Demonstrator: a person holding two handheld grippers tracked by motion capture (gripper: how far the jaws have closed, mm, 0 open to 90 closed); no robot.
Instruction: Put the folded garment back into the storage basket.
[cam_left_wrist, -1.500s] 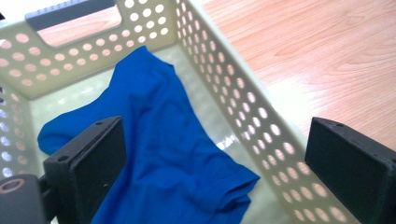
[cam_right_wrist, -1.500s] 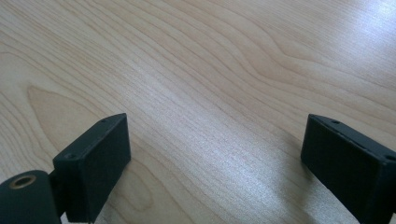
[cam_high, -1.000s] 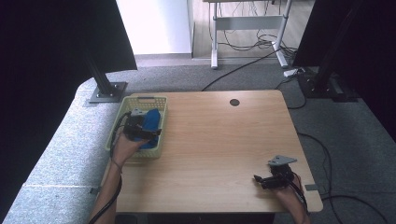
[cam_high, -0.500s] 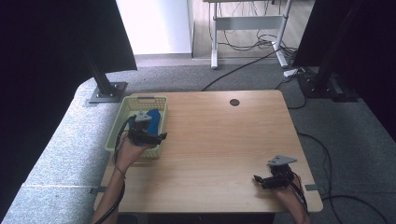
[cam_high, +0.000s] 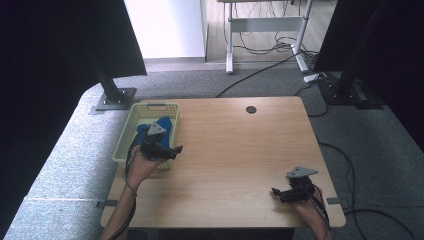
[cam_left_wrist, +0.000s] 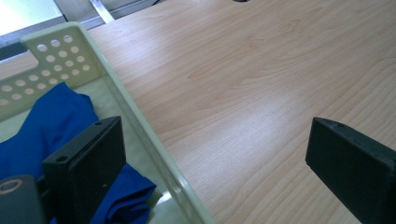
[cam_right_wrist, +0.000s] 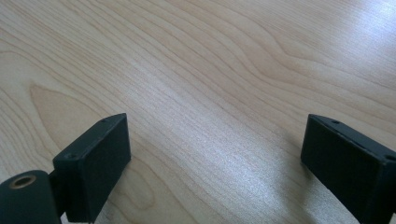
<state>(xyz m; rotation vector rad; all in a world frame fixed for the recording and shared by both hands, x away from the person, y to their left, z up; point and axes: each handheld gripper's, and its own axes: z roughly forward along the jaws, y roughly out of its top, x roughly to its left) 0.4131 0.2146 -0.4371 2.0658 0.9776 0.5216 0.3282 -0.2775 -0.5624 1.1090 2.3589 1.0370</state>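
Observation:
A pale yellow perforated basket (cam_high: 124, 132) stands at the table's left edge with a crumpled blue cloth (cam_high: 162, 123) inside it. My left gripper (cam_high: 170, 150) hovers over the basket's right rim, open, nothing between its jaws. In the left gripper view the basket rim (cam_left_wrist: 140, 123) runs between the jaws, the blue cloth (cam_left_wrist: 51, 119) lying to the left behind one jaw. My right gripper (cam_high: 278, 193) rests low near the table's front right corner, open over bare wood, as the right gripper view (cam_right_wrist: 215, 154) also shows.
The wooden table (cam_high: 235, 150) has a round dark cable hole (cam_high: 251, 109) near its far edge. Black stands (cam_high: 112, 95) and cables (cam_high: 265, 70) lie on the grey floor beyond. Dark screens flank the scene.
My left gripper has shifted right and toward the near side, from above the cloth to the basket's right rim. The right gripper has stayed still.

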